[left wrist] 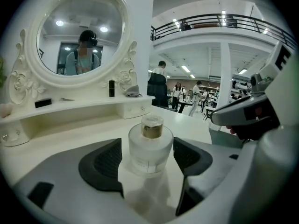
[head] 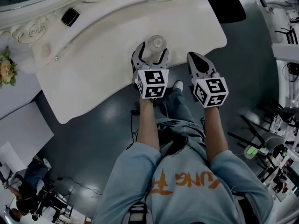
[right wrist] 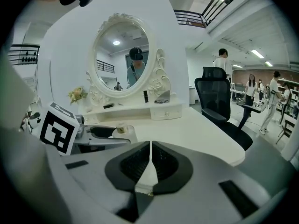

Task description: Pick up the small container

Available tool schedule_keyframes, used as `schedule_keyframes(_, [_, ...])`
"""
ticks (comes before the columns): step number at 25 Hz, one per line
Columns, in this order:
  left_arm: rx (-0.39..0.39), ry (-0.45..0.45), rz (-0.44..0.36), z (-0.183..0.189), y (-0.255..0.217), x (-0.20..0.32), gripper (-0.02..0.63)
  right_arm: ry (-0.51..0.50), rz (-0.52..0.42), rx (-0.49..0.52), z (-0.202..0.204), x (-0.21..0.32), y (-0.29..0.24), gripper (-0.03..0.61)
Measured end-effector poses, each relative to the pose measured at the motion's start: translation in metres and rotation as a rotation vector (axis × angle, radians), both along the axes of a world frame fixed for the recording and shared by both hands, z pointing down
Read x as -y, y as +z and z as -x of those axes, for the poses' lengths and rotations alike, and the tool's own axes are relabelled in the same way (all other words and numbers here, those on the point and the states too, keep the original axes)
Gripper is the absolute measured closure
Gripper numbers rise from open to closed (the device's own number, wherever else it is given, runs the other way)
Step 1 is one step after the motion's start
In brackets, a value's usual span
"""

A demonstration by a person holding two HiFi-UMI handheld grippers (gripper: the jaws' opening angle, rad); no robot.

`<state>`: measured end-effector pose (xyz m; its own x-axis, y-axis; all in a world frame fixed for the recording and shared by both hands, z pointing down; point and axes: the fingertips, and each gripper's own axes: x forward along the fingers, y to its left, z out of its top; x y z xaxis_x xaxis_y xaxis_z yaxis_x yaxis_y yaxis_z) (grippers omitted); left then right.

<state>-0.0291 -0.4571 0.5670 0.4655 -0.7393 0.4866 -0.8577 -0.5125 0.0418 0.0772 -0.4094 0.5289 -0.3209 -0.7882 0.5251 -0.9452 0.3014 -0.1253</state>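
The left gripper has its jaws spread wide, one dark ribbed pad on each side of the small container, with a thin gap showing between each pad and the glass. The container stands upright on the white dressing table, close to the table's near edge in the head view and set between the two fingers.

The right gripper is just beside the left one on its right, over the same edge of the table. Its jaws are pressed together with only a hairline seam between the pads, and they hold nothing. From the left gripper view its grey body fills the right side, the closest thing to the container apart from the jaws.

Farther back on the table is a raised shelf with small drawers. On it are a thin dark bottle and a flat black object. Above the shelf is an oval mirror in a carved white frame, which reflects a person. A bunch of pale flowers sits left of the mirror and a black office chair stands at the table's right end. Several people are in the hall beyond.

The container is a short round jar of frosted, cloudy glass with a narrower neck, a brownish-gold band and a clear top, and faint print low on its front
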Motion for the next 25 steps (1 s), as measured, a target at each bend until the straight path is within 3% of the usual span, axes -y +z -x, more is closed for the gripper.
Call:
schedule_keyframes(5, [-0.001,0.031,-0.012,-0.014,0.005,0.015,0.285,0.024,0.01,-0.019,-0.013,0.002,0.001,0.546])
schedule_keyframes(13, [0.024,-0.008,-0.009,-0.016,0.009,0.025,0.284,0.037,0.019,-0.042,-0.023,-0.003,0.001,0.546])
schedule_keyframes(19, [-0.081,-0.06,0.031,-0.007,-0.001,0.019,0.284,0.024,-0.01,-0.046,-0.018,-0.005,-0.012,0.546])
schedule_keyframes(25, [-0.105,-0.07,-0.04,0.007,-0.04,0.012,0.284,0.002,-0.056,-0.028,-0.004,-0.004,-0.027,0.546])
